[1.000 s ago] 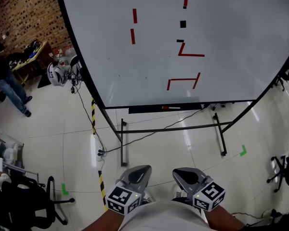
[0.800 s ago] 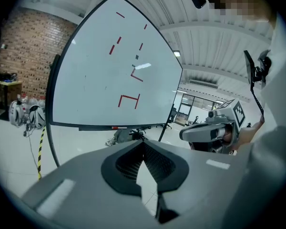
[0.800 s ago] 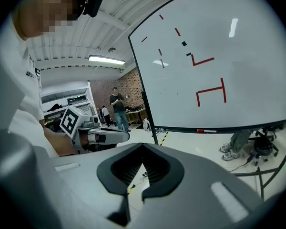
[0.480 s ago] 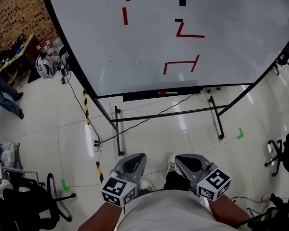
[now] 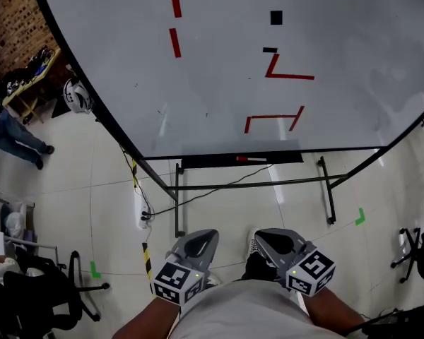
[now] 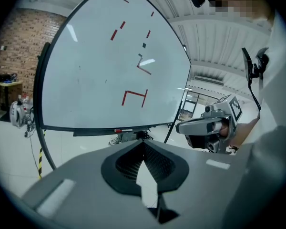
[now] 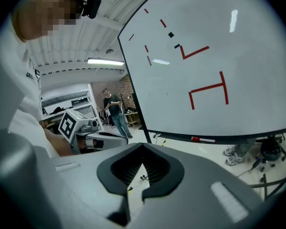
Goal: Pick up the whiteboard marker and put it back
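**Walk-up to whiteboard, both jaws clenched and empty**

Looks slightly nearer the whiteboard [image 5: 219, 83] than a second ago, with the head view swung back after a dip half a second ago. Reads as approach only, no reach begun. Finds the whiteboard marker [image 5: 251, 159] lying flat on the black tray [image 5: 205, 162] along the whiteboard's bottom edge, red end toward the whiteboard's left, same spot as before, untouched. Holds the left hand-held gripper [image 5: 198, 244] and right hand-held gripper [image 5: 272, 240] low against the body, side by side, pointed at the whiteboard and well apart from its tray. Shows both clenched, tips together, nothing between them. Puts the marker ahead of and between the two, closer to the right one's line. Means pick-up not started. Probably needs more closing-in on the whiteboard, then one jaw pair opened over the marker.
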